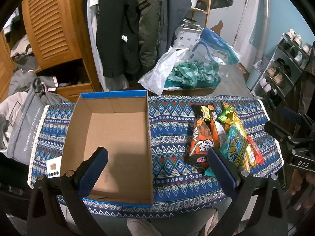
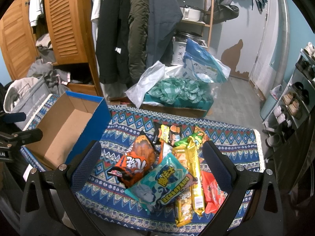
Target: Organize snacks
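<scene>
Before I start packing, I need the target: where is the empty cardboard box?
The cardboard box sits open on the patterned cloth, left of the snack packet pile. In the left wrist view it lies under the open left gripper; in the right wrist view it is at far left.

box (image 1: 110, 137) sat on cloth (image 1: 171, 169), left side | snack packets (image 2: 169, 169) lay heaped on cloth, right of box, apart from it | hanging coats (image 2: 137, 29) stood behind
</scene>
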The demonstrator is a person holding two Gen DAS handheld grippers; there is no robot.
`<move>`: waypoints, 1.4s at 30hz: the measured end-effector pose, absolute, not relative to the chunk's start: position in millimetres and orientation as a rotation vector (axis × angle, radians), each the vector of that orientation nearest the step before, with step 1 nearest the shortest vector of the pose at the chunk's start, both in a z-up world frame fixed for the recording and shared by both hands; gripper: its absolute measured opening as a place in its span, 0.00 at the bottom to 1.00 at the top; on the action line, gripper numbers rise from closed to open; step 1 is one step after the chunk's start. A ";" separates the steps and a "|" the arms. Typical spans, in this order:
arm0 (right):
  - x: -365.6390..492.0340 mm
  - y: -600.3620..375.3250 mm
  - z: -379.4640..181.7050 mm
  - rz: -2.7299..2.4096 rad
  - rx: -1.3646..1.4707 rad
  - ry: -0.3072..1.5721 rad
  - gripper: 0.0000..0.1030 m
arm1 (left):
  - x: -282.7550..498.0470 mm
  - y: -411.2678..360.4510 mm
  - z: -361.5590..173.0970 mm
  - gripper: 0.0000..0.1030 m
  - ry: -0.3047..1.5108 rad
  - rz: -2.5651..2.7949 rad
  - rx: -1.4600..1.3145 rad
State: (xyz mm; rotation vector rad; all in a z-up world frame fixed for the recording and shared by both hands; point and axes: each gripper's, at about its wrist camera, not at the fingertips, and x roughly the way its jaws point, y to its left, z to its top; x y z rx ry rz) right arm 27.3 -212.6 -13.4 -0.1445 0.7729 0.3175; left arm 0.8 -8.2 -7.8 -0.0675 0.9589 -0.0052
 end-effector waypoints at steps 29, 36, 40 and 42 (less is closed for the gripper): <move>49.7 -329.4 -66.8 0.130 -0.088 0.928 0.98 | 57.4 -65.8 -49.0 0.99 1.085 -0.034 -0.039; 60.3 -371.1 -91.6 0.083 -0.018 1.005 0.98 | 76.8 -89.3 -73.4 0.99 1.152 -0.025 0.044; 71.6 -381.6 -115.0 0.092 -0.002 1.077 0.98 | 88.9 -97.1 -90.5 0.99 1.205 -0.039 0.037; 78.8 -381.9 -132.3 0.095 -0.027 1.123 0.97 | 94.4 -100.7 -98.7 0.99 1.227 -0.046 0.028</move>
